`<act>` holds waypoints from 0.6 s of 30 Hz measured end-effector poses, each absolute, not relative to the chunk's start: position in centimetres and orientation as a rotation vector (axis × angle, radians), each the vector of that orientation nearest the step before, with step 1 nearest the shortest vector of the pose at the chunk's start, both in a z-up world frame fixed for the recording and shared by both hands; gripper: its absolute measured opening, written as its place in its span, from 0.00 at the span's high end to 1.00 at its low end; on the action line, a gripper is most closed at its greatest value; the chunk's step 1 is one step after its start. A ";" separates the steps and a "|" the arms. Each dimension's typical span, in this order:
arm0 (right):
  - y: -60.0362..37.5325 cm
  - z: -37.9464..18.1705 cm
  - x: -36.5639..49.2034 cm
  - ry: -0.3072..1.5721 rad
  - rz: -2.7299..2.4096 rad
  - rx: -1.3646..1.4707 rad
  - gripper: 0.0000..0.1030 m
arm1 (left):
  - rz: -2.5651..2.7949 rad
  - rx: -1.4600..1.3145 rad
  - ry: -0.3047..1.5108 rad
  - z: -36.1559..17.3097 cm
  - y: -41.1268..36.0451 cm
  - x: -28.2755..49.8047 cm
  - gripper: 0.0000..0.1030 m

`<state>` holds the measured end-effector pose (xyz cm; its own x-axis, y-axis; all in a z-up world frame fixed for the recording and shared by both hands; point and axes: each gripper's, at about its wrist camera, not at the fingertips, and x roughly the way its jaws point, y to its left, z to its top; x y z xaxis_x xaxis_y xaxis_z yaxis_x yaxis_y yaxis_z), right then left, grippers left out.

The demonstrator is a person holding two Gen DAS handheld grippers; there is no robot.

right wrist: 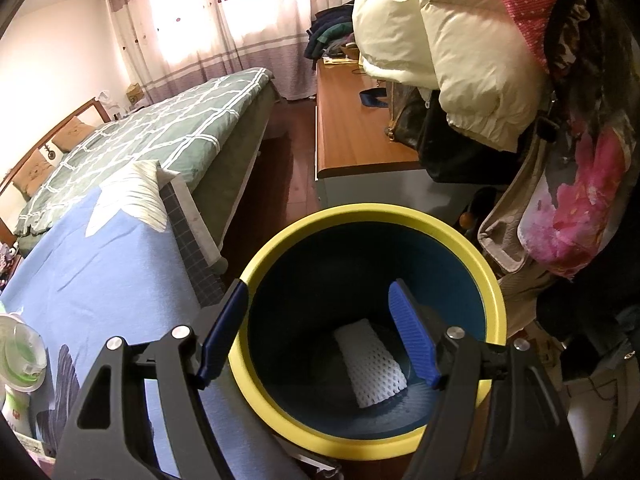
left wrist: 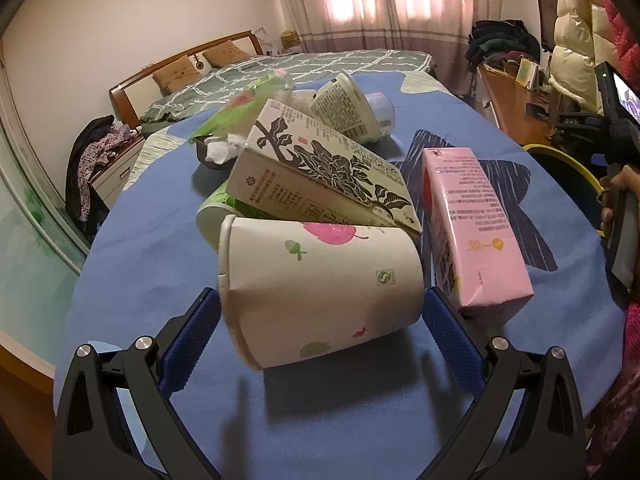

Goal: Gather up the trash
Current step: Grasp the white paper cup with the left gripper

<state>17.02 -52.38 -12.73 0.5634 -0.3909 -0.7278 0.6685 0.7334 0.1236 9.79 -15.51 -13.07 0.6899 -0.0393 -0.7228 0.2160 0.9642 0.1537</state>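
A white paper cup (left wrist: 316,288) with fruit prints lies on its side on the blue cloth, between the fingers of my left gripper (left wrist: 320,320). The jaws stand wide, close to the cup's two ends; I cannot tell if they touch it. Behind it lie a floral carton (left wrist: 320,168), a pink carton (left wrist: 472,232), two more cups (left wrist: 348,108) and a green wrapper (left wrist: 236,112). My right gripper (right wrist: 320,328) is open and empty over a yellow-rimmed bin (right wrist: 400,216). A white foam net (right wrist: 372,364) lies at the bin's bottom.
The blue-covered table (left wrist: 140,264) stands beside a bed (right wrist: 160,128) with a green quilt. A wooden desk (right wrist: 352,128) and hanging coats (right wrist: 440,40) are to the right. The right hand's gripper shows at the left wrist view's right edge (left wrist: 620,208).
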 end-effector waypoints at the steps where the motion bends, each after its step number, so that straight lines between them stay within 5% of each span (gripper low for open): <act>1: -52.3 -12.8 17.1 0.738 -0.642 0.413 0.33 | -0.143 0.232 0.799 -13.2 -15.5 9.9 0.04; 4: -52.3 -12.9 17.2 0.736 -0.634 0.417 0.33 | -0.136 0.230 0.793 -13.3 -15.3 10.2 0.05; 7: -52.4 -12.9 17.2 0.734 -0.625 0.421 0.33 | -0.147 0.200 0.804 -13.4 -14.6 10.4 0.18; 16: -52.1 -12.7 16.8 0.729 -0.608 0.403 0.33 | -0.181 0.190 0.748 -11.6 -13.2 8.8 0.21; 18: -51.9 -12.5 16.6 0.726 -0.602 0.400 0.33 | -0.206 0.192 0.734 -10.8 -13.1 8.2 0.30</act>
